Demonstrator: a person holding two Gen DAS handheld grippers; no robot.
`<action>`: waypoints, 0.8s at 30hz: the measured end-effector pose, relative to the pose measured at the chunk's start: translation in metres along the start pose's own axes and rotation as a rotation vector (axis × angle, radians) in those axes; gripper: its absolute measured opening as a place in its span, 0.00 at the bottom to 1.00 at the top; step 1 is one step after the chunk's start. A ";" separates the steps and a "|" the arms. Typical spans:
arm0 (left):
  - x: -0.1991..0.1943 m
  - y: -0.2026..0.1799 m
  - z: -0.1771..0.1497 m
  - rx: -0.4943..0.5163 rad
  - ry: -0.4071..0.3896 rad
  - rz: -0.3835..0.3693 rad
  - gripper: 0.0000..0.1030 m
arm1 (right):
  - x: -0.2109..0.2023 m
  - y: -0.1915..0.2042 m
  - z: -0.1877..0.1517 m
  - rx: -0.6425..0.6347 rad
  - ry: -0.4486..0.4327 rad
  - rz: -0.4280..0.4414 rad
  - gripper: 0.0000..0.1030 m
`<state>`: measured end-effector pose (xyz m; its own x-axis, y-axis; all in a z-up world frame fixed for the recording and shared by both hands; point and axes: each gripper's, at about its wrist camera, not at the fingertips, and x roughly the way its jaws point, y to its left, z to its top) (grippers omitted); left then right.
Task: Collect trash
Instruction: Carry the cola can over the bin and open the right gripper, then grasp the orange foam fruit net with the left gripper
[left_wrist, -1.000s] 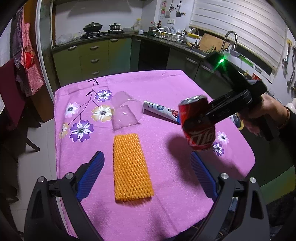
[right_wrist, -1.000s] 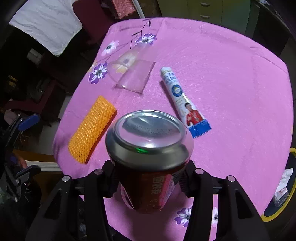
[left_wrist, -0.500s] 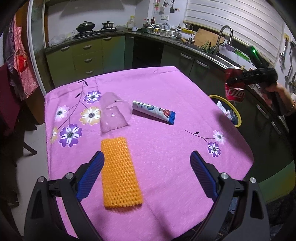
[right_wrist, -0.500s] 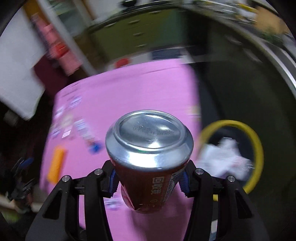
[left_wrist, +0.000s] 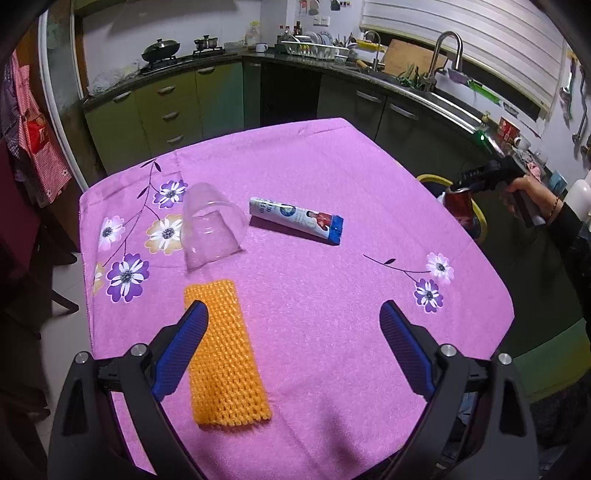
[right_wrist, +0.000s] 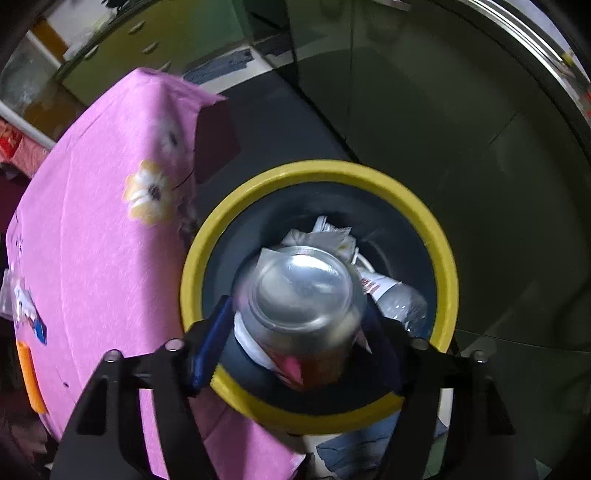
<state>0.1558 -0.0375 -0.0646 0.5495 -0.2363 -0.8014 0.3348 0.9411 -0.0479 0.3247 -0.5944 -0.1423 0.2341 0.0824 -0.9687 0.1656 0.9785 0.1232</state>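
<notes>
My right gripper (right_wrist: 299, 317) points down over the yellow-rimmed bin (right_wrist: 441, 258) beside the table. The red can (right_wrist: 301, 291) sits between its fingers, blurred; the jaws look a little wider than the can, so the grip cannot be told. In the left wrist view the can (left_wrist: 460, 205) hangs under the right gripper (left_wrist: 476, 177) above the bin rim (left_wrist: 432, 178). My left gripper (left_wrist: 295, 345) is open and empty above the orange foam net (left_wrist: 223, 350). A clear plastic cup (left_wrist: 212, 230) and a toothpaste tube (left_wrist: 295, 219) lie on the pink tablecloth (left_wrist: 332, 166).
The bin holds crumpled paper (right_wrist: 325, 236) and a plastic bottle (right_wrist: 399, 299). Green kitchen cabinets (left_wrist: 166, 110) and a counter with a sink tap (left_wrist: 443, 51) run behind and to the right of the table. A chair with clothes (left_wrist: 26, 155) stands at the left.
My right gripper carried the can off the table to the right and now points down over the bin; its jaws look slightly wider. My left gripper moved a little forward over the net.
</notes>
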 end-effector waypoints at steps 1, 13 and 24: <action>0.002 -0.001 0.000 0.008 0.006 0.003 0.87 | -0.004 -0.002 0.000 0.006 -0.013 0.009 0.68; 0.031 0.015 -0.012 -0.033 0.115 0.034 0.87 | -0.106 0.035 -0.062 -0.080 -0.242 0.137 0.73; 0.080 0.060 -0.023 -0.158 0.279 0.112 0.87 | -0.119 0.106 -0.089 -0.253 -0.240 0.214 0.74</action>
<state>0.2019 0.0063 -0.1453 0.3385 -0.0748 -0.9380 0.1497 0.9884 -0.0248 0.2291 -0.4839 -0.0327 0.4595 0.2724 -0.8454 -0.1453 0.9620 0.2310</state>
